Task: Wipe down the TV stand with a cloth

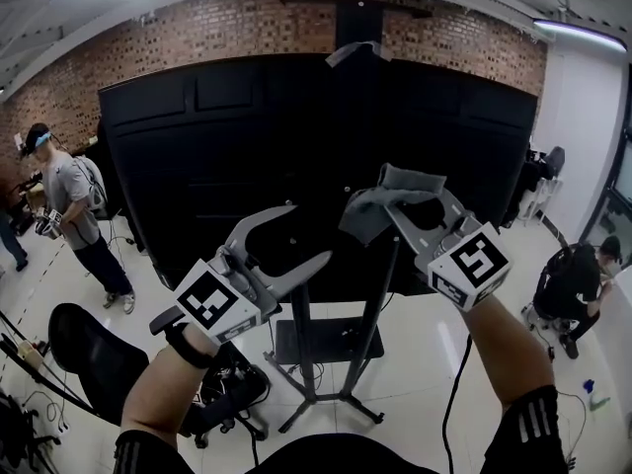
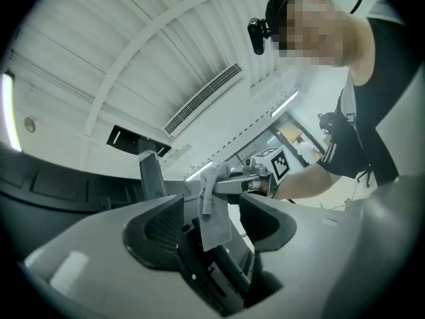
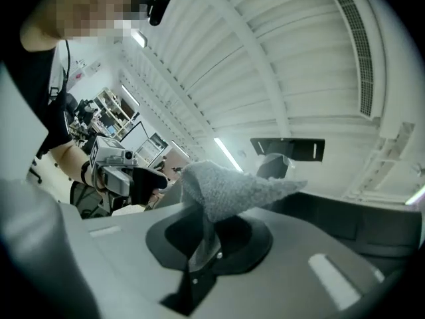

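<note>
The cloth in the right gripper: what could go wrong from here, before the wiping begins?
1. The right gripper pinches the cloth by a small part only. The rest hangs loose, so it may slip out when pressed on the TV stand.
2. Both grippers are raised in front of the black TV screen. The open, empty left gripper might knock or scratch it.
</note>
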`<state>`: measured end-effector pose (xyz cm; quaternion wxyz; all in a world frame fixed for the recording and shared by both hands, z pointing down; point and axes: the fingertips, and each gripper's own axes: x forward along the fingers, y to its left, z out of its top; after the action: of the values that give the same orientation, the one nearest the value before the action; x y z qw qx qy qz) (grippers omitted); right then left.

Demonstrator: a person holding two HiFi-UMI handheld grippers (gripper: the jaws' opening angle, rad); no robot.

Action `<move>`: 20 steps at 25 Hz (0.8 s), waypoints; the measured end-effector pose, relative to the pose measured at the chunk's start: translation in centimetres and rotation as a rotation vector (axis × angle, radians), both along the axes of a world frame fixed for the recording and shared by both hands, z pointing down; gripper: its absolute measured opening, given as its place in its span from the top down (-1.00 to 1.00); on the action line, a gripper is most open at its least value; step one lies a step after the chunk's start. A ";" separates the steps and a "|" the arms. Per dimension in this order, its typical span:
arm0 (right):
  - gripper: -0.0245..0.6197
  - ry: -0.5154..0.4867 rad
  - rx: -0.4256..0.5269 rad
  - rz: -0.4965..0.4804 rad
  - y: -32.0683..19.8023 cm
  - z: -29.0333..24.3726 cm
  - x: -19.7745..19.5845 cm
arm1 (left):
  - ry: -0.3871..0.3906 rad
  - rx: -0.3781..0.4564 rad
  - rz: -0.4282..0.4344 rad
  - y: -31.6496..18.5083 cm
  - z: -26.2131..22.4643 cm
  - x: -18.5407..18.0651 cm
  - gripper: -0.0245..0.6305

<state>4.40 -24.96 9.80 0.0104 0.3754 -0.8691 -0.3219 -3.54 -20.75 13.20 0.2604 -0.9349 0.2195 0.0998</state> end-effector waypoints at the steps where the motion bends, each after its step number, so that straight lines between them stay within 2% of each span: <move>1: 0.84 0.011 0.019 0.007 -0.5 -1.5 -0.1 | 0.005 0.007 0.000 -0.4 -1.2 0.1 0.05; 4: 0.84 0.037 0.062 0.044 -2.3 -6.1 -0.2 | 0.013 0.022 -0.013 -1.6 -4.9 0.4 0.05; 7: 0.84 0.078 0.110 0.098 -4.5 -10.7 -0.7 | -0.012 0.066 -0.051 -3.1 -7.9 0.6 0.05; 12: 0.84 0.190 0.258 0.223 -7.2 -17.7 -1.5 | -0.012 0.124 -0.093 -5.1 -12.7 1.1 0.05; 16: 0.84 0.308 0.370 0.303 -8.8 -21.3 -3.6 | 0.022 0.138 -0.112 -6.7 -16.2 1.0 0.05; 20: 0.84 0.404 0.446 0.394 -10.0 -23.3 -4.7 | 0.002 0.167 -0.141 -7.0 -18.0 1.7 0.05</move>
<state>-0.32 -34.98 -13.48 0.1617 0.4575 -0.6687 -0.5633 -1.89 -27.73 -4.81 0.3435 -0.8922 0.2757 0.0999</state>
